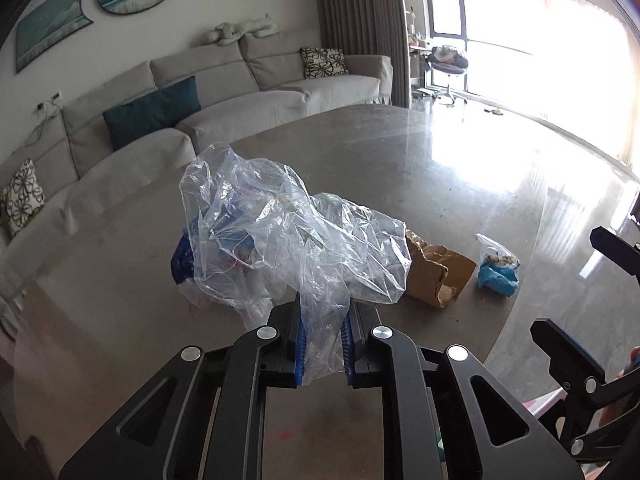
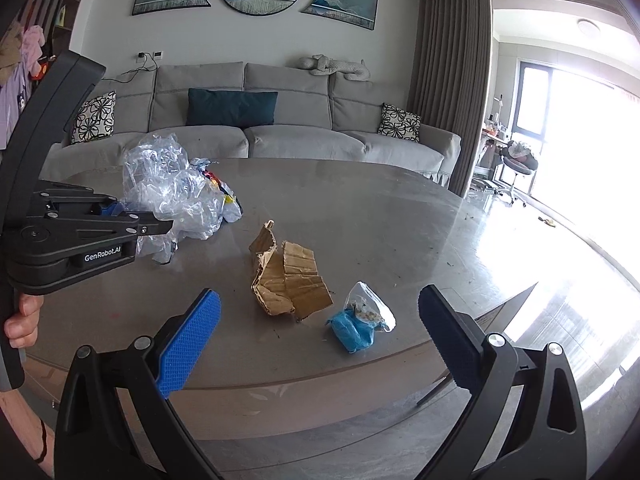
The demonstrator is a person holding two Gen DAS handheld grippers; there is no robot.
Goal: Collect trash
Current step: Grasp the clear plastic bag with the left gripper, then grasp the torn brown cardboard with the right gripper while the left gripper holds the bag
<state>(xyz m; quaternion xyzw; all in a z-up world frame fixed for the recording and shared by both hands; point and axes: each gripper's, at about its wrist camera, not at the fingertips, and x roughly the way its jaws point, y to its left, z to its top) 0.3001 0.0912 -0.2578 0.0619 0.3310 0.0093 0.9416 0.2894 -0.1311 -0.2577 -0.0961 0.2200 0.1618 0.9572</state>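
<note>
My left gripper (image 1: 325,344) is shut on a crumpled clear plastic bag (image 1: 288,232), whose bunched end sits between the blue pads. The bag (image 2: 168,188) billows ahead of the fingers just above the grey table (image 1: 440,168), with coloured wrappers (image 1: 182,260) partly hidden under it. From the right wrist view the left gripper (image 2: 120,216) shows at far left, gripping that bag. My right gripper (image 2: 320,332) stands open over the table's near edge, nothing between its fingers. Ahead of it lie a torn brown cardboard piece (image 2: 288,280) and a small clear bag with crumbs on blue wrapping (image 2: 360,320).
A grey sofa (image 2: 260,136) with cushions runs behind the table (image 2: 380,216). Bright windows and glossy floor (image 1: 580,200) lie to the right, with a stool (image 2: 518,168) by the glass. A hand (image 2: 22,324) holds the left gripper's handle.
</note>
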